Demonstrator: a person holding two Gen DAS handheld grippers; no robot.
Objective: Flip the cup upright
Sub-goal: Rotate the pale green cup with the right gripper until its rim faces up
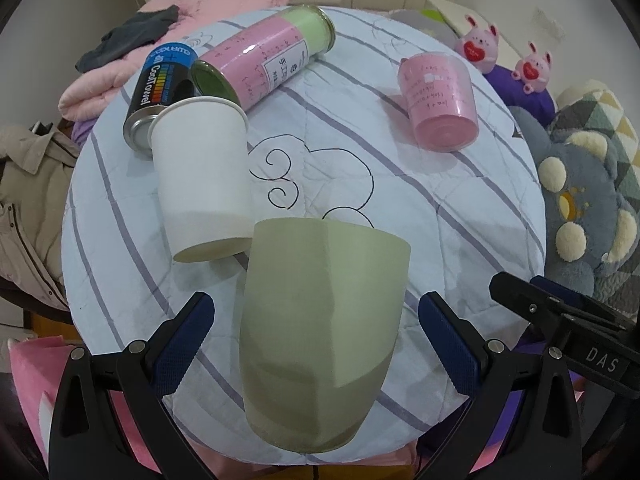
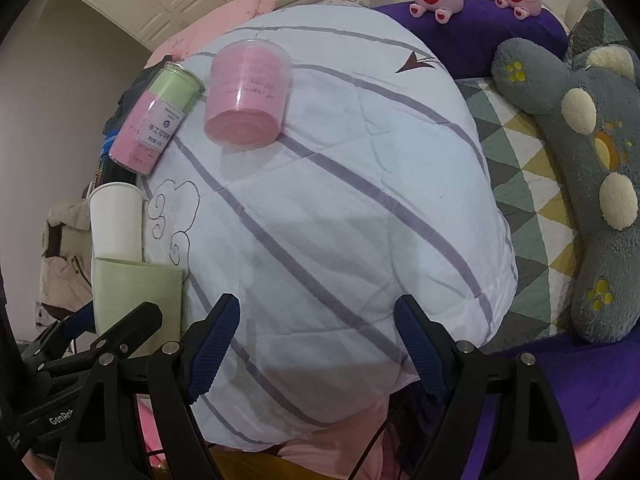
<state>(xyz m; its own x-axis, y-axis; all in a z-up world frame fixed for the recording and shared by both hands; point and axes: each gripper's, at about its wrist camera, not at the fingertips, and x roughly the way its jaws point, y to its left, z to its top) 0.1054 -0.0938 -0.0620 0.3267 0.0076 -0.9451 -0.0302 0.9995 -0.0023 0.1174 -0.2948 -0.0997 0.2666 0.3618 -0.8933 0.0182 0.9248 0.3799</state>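
Note:
A pale green cup (image 1: 320, 332) lies on the striped white quilt (image 1: 400, 200), its base toward me. My left gripper (image 1: 316, 336) is open, with one finger on each side of the cup and a gap to both. The cup also shows at the left of the right wrist view (image 2: 136, 300). A white paper cup (image 1: 204, 180) lies just beyond it. A pink cup (image 1: 440, 100) lies on its side at the far right. My right gripper (image 2: 316, 340) is open and empty above bare quilt (image 2: 320, 200).
A pink and green tube (image 1: 264, 56) and a black can (image 1: 160, 88) lie at the back left. Plush toys (image 2: 580, 160) and a purple cushion (image 2: 472, 32) lie to the right. The right gripper's body (image 1: 568, 320) shows at the right of the left wrist view.

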